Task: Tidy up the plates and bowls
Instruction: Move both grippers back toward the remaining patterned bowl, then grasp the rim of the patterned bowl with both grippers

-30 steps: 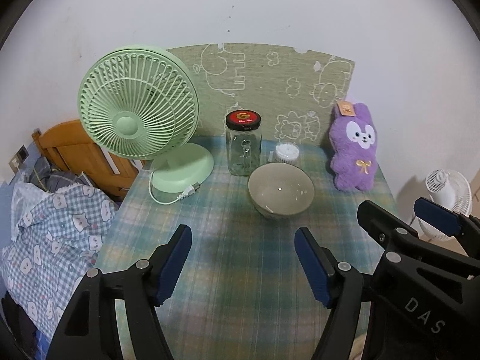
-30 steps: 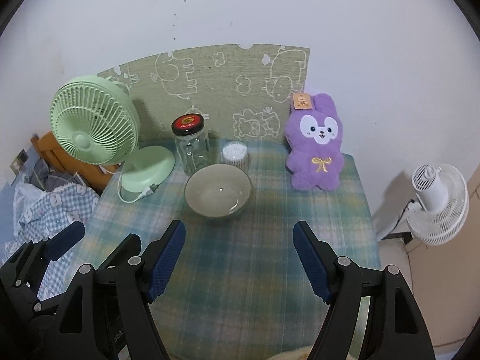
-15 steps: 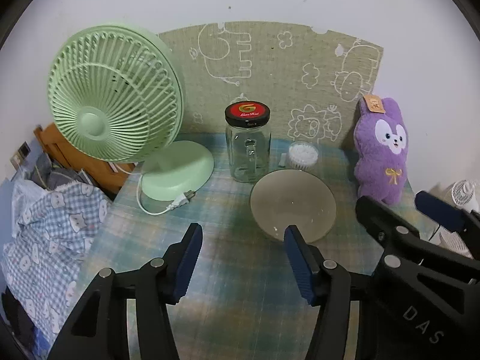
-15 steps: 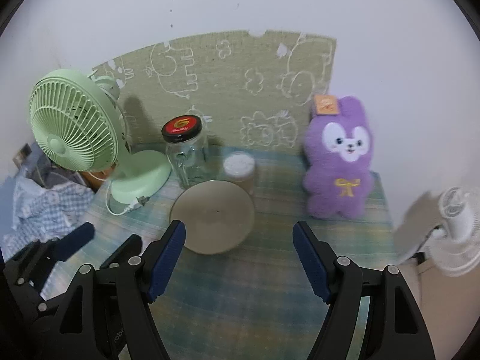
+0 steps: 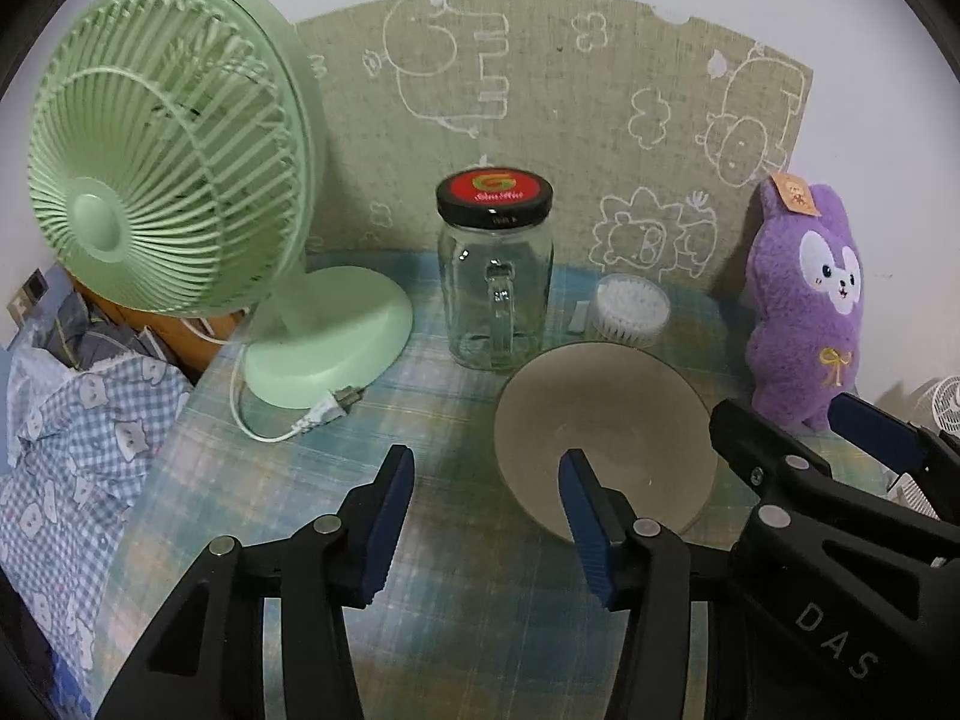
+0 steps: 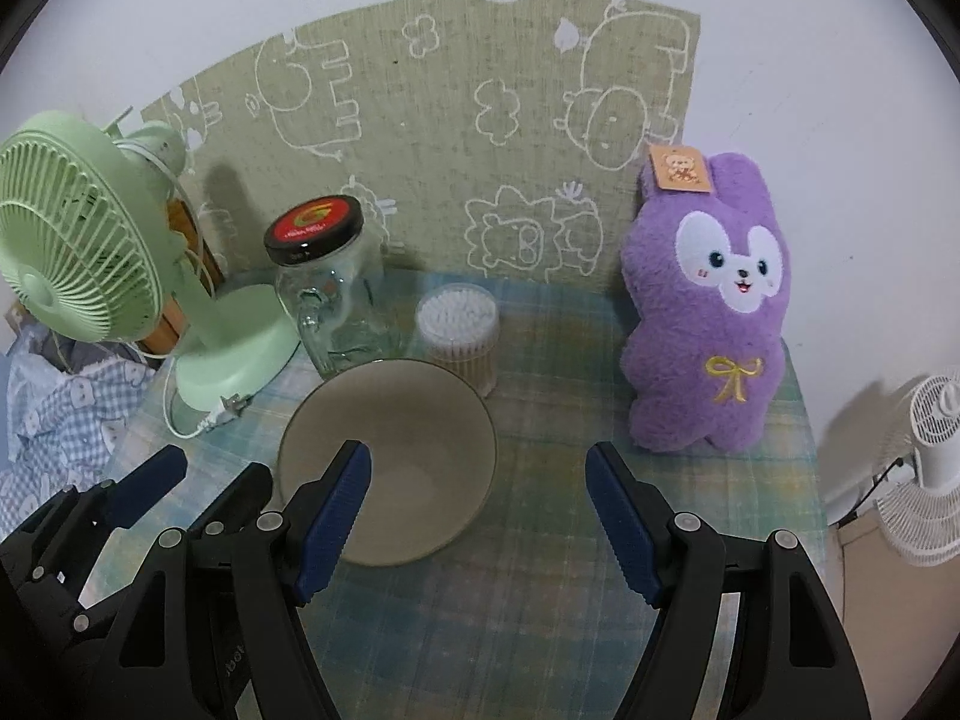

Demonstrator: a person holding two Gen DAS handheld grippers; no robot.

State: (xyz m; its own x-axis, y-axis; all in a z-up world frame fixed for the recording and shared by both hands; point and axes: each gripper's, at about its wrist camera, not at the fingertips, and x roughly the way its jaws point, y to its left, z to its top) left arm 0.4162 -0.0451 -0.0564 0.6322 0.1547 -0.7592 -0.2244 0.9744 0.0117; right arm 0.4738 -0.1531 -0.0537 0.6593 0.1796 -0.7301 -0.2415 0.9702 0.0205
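Note:
A beige bowl (image 5: pixel 606 420) stands upright on the plaid tablecloth; it also shows in the right wrist view (image 6: pixel 408 438). My left gripper (image 5: pixel 486 516) is open, just left of the bowl, its right finger in front of the bowl's near rim. My right gripper (image 6: pixel 477 516) is open, its left finger in front of the bowl's near left rim, the bowl's right edge between the fingers. Neither gripper holds anything. The right gripper's fingers show at the right edge of the left wrist view.
A green desk fan (image 5: pixel 174 150) with loose cord stands left. A glass jar with black lid (image 5: pixel 495 276) and a tub of cotton swabs (image 6: pixel 459 330) stand behind the bowl. A purple plush rabbit (image 6: pixel 708 312) leans at the right. A white fan (image 6: pixel 924 468) stands beyond the table's right edge.
Both grippers have moved forward and down toward the bowl, which now sits close against their fingers. The left gripper's fingers have narrowed somewhat. The bowl has not moved.

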